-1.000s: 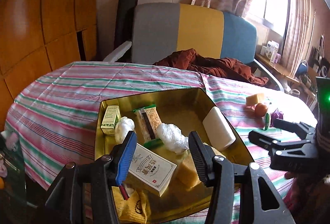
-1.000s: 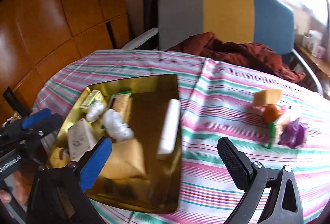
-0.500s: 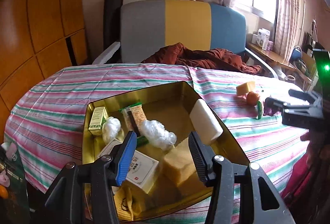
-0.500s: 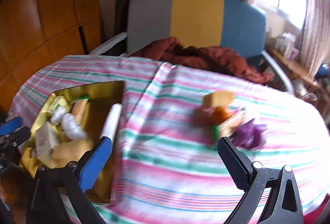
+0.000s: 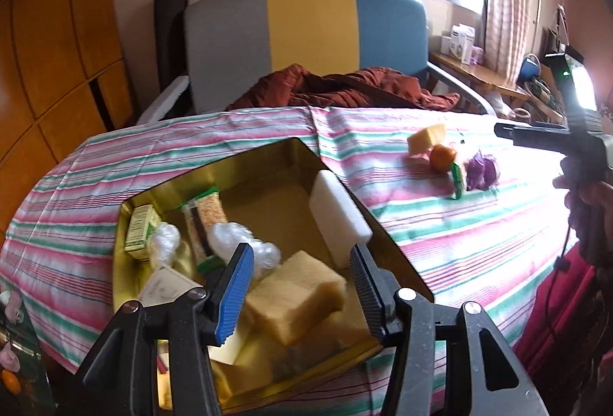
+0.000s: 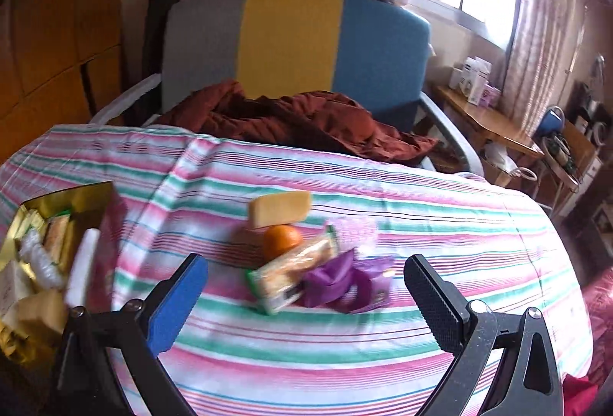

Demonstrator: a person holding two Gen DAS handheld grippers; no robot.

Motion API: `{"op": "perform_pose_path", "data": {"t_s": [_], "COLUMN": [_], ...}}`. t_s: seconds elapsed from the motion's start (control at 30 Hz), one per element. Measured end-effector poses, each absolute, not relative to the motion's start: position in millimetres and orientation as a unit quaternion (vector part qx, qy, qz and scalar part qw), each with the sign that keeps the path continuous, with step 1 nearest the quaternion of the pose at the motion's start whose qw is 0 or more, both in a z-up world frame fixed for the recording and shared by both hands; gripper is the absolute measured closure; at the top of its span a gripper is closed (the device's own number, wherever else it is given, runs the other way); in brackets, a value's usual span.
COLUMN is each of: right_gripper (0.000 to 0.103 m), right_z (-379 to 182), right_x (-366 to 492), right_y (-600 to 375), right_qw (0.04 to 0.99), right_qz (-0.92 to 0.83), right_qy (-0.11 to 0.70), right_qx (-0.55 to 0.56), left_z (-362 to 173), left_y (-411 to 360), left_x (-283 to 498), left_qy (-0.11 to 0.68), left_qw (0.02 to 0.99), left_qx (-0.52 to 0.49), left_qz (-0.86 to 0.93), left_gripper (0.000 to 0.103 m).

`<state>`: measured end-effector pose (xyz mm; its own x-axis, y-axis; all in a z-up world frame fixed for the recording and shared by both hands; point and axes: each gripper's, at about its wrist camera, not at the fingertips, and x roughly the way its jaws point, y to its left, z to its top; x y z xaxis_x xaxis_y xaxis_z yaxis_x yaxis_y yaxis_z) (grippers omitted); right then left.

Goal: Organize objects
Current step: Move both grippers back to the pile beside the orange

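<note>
Both grippers were wide open and empty, left gripper over the gold tin, right gripper facing the snack bar, orange and purple wrapper huddled together, so a grab could've easily snagged 2 things.

Left gripper: jaws apart, nothing between the pads, held low at the near edge of the table, pointing across it toward the far edge. Right gripper: jaws spread wide, nothing held, above the table's near right side, tilted downward. The hand gripping its handle shows at the left camera's right border.
</note>
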<state>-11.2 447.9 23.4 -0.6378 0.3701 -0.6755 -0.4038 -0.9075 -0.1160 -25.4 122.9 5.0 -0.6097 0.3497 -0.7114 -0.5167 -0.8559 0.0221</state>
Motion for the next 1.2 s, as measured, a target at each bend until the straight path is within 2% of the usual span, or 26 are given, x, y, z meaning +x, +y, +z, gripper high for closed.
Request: {"op": "perform_pose_path", "data": {"t_s": [0.13, 0.3, 0.5, 0.73, 1.2], "right_gripper": [0.0, 0.0, 0.0, 0.0, 0.0], "right_z": [8.4, -7.5, -20.5, -28.9, -27.2], "right_x": [0.0, 21.6, 39.6, 46.2, 40.9], "right_y": [498.5, 553.1, 578.8, 589.7, 585.2], "right_qw": [0.252, 0.279, 0.297, 0.293, 0.265], "right_qz": [0.892, 0.863, 0.83, 0.81, 0.819], "right_qy": [0.069, 0.22, 0.308, 0.36, 0.362], "right_qx": [-0.368, -0.359, -0.357, -0.358, -0.358], "left_z": [1.7, -4.6, -6.3, -4.5, -23.1], "left_y": [138.6, 166.0, 207.4, 255.6, 343.6], "left_x": [-26.2, -25.1, -18.4, -21.6, -64.6], "left_qy": [0.12, 0.129, 0.141, 0.147, 0.151], "left_qw": [0.258, 0.282, 0.331, 0.372, 0.392], "left_qx": [-0.377, -0.39, -0.396, -0.398, -0.427], "left_qz": [0.881, 0.867, 0.845, 0.826, 0.8], "left_gripper": [0.05, 0.05, 0.05, 0.05, 0.052]}}
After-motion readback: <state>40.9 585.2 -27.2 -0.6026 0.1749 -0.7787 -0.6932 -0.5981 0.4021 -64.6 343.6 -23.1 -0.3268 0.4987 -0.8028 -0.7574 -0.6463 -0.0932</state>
